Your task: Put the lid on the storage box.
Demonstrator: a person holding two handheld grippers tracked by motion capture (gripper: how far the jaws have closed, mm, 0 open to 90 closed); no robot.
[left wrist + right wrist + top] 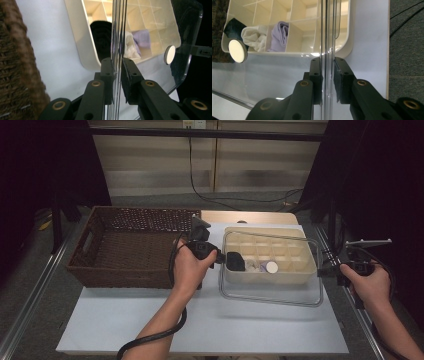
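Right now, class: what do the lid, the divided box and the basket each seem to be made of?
Lid: clear, glossy, rigid plastic by the look; the table shows through it and its edge glints.
Divided box: cream plastic, smooth, probably moulded, with thin partition walls.
Basket: dark brown woven wicker or similar fibre, matt, its weave visible.

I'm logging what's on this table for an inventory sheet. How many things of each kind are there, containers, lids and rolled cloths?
Woven basket: 1
Cream divided box: 1
Clear lid, clamped at its ends by the left gripper and the right gripper: 1
Rolled cloths in the box: 3 (black, white, lilac)
Total: 6
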